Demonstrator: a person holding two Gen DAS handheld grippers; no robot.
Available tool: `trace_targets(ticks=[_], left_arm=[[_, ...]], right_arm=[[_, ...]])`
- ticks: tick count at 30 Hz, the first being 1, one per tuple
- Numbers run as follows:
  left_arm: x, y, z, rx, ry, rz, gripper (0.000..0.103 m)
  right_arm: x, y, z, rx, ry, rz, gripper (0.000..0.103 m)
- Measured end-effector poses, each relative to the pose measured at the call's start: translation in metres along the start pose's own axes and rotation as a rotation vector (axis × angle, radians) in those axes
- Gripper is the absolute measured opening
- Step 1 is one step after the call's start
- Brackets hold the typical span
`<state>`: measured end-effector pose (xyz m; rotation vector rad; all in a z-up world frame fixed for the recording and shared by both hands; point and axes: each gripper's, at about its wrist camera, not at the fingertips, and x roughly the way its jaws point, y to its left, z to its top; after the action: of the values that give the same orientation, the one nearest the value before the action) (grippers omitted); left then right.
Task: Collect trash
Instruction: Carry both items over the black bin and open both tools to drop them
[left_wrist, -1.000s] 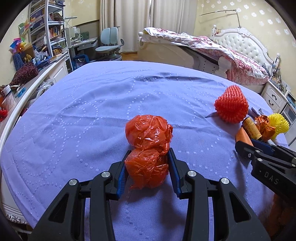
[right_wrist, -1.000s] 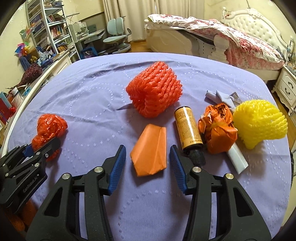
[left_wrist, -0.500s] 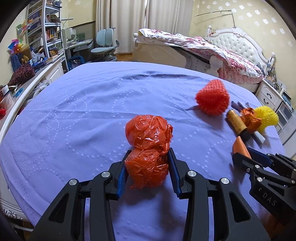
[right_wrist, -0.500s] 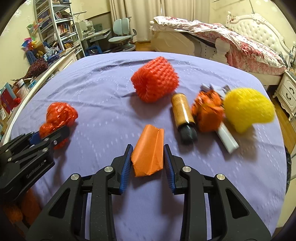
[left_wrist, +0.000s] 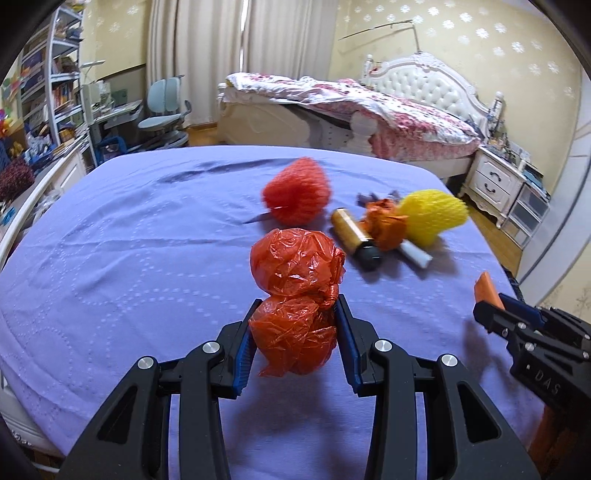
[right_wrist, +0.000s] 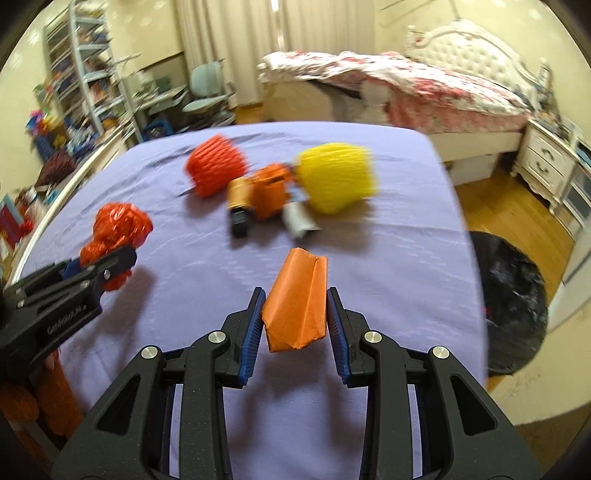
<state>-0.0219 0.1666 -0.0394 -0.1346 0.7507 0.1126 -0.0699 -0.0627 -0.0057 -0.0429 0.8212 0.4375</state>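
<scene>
My left gripper is shut on a crumpled red plastic bag and holds it above the purple bedspread. My right gripper is shut on a folded orange paper, lifted off the cloth; it shows at the right of the left wrist view. On the cloth lie a red foam net, a yellow foam net, a brown bottle, a crumpled orange wrapper and a white tube. The left gripper and bag also show in the right wrist view.
A black trash bag stands on the wooden floor at the right of the bed's edge. A second bed, a nightstand, a desk chair and shelves surround the purple surface.
My right gripper closed on the orange paper and lifted it, swinging right toward the black bag. My left gripper kept the red bag and also rose and turned right.
</scene>
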Motion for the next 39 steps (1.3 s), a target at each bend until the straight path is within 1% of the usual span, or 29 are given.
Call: trace_targets(ticks=[5,7,8,14,20,29,33,39], left_arm=[[-0.002,-0.039,0.002,0.055,-0.018,-0.05,0.04],[-0.001,-0.054,0.004,0.082,-0.022,-0.066,0.04],[-0.001,-0.062,0.004,0.094,-0.024,-0.074,0.04],[0.005,-0.106,0.017,0.142,-0.044,-0.132,0.04],[0.017,-0.149,0.028,0.196,-0.048,-0.18,0.04],[0.034,-0.191,0.035,0.25,-0.034,-0.223,0.04],[0.042,-0.206,0.038,0.268,-0.025,-0.23,0.04],[0.054,-0.228,0.041,0.288,-0.014,-0.236,0.04]], right_arm=[[-0.015,-0.038,0.002,0.067,-0.048,-0.048,0.032],[-0.021,-0.056,0.004,0.092,-0.068,-0.08,0.032],[-0.021,-0.058,0.004,0.095,-0.07,-0.084,0.032],[-0.032,-0.102,0.003,0.14,-0.099,-0.152,0.033],[-0.034,-0.138,0.003,0.187,-0.104,-0.188,0.033],[-0.036,-0.182,-0.002,0.241,-0.107,-0.234,0.033],[-0.035,-0.201,-0.002,0.271,-0.109,-0.244,0.033],[-0.029,-0.22,0.001,0.28,-0.106,-0.257,0.033]])
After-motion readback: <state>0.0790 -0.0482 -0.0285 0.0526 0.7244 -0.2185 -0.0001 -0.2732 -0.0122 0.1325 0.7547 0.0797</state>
